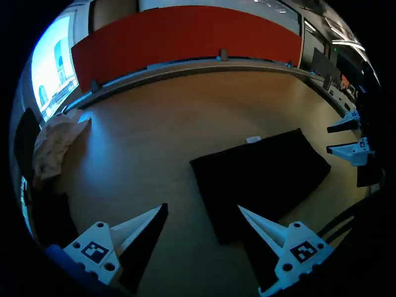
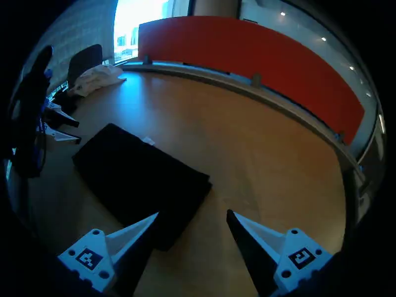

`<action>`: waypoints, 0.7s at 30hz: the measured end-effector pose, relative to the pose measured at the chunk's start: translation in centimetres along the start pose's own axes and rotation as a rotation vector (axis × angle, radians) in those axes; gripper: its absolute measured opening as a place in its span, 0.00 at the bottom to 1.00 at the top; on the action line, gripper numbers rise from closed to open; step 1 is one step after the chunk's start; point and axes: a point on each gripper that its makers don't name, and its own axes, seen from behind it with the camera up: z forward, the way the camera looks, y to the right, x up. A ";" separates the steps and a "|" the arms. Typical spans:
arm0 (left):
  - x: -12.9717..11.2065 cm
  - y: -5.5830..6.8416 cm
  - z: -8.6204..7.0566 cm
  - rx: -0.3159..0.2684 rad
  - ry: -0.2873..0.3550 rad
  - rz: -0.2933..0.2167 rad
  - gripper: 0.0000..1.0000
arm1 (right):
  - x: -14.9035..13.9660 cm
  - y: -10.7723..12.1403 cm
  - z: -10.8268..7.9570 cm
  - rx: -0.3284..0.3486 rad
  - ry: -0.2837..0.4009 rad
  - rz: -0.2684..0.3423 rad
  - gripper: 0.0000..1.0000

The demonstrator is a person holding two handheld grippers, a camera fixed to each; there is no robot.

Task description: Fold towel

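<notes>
Both gape empty: left gripper, right gripper; flat rectangular black towel on smooth wooden table

left gripper view: over table, angled down | right gripper view: likewise | shared: towel

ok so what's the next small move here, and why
Probably lower the left gripper onto the black towel's near edge and pinch it: it and the right gripper both hang open, and the towel lies flat on the table, ungripped.
</notes>
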 end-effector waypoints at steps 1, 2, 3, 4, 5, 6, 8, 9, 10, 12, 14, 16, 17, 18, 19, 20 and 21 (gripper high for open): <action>-0.2 0.1 -0.2 0.000 0.000 -0.003 0.93 | -0.2 -0.1 -0.2 0.001 0.000 0.004 0.96; -0.4 0.1 -0.3 0.000 0.000 -0.007 0.93 | -0.4 -0.2 -0.4 0.002 0.001 0.009 0.96; -0.6 0.2 -0.4 0.000 0.000 -0.010 0.93 | -0.5 -0.3 -0.5 0.002 0.001 0.011 0.96; -0.7 0.3 -0.5 -0.001 -0.001 -0.012 0.93 | -0.6 -0.3 -0.6 0.002 0.002 0.013 0.96; -0.9 0.4 -0.6 -0.002 -0.002 -0.015 0.93 | -0.7 -0.4 -0.7 0.002 0.002 0.014 0.96; -1.0 0.4 -0.7 -0.002 -0.002 -0.017 0.93 | -0.7 -0.5 -0.8 0.003 0.003 0.015 0.96; -1.1 0.5 -0.8 -0.002 -0.001 -0.021 0.93 | -0.8 -0.5 -0.9 0.005 0.004 0.015 0.96; -1.1 0.5 -0.9 -0.001 0.000 -0.022 0.93 | -0.8 -0.6 -0.9 0.007 0.004 0.014 0.96; -1.1 0.4 -1.0 0.001 0.002 -0.023 0.93 | -0.7 -0.6 -1.0 0.009 0.005 0.013 0.96; -1.2 0.3 -1.2 0.007 0.005 -0.026 0.93 | -0.7 -0.7 -1.0 0.015 0.007 0.008 0.96; -1.4 0.1 -1.5 0.014 0.008 -0.032 0.93 | -0.6 -0.9 -1.1 0.023 0.009 0.001 0.96; -1.7 0.0 -1.8 0.022 0.008 -0.043 0.93 | -0.6 -1.0 -1.1 0.032 0.009 -0.007 0.96; -1.9 -0.1 -2.0 0.026 0.007 -0.050 0.93 | -0.6 -1.1 -1.1 0.037 0.010 -0.013 0.96; -2.1 -0.1 -2.1 0.029 0.007 -0.058 0.93 | -0.5 -1.2 -1.1 0.043 0.011 -0.018 0.96; -2.3 -0.2 -2.3 0.030 0.008 -0.065 0.93 | -0.5 -1.4 -1.1 0.051 0.012 -0.023 0.96; -2.5 -0.2 -2.5 0.033 0.008 -0.074 0.93 | -0.4 -1.5 -1.1 0.059 0.013 -0.028 0.96; -2.7 -0.3 -2.7 0.035 0.008 -0.081 0.93 | -0.4 -1.7 -1.1 0.068 0.014 -0.033 0.96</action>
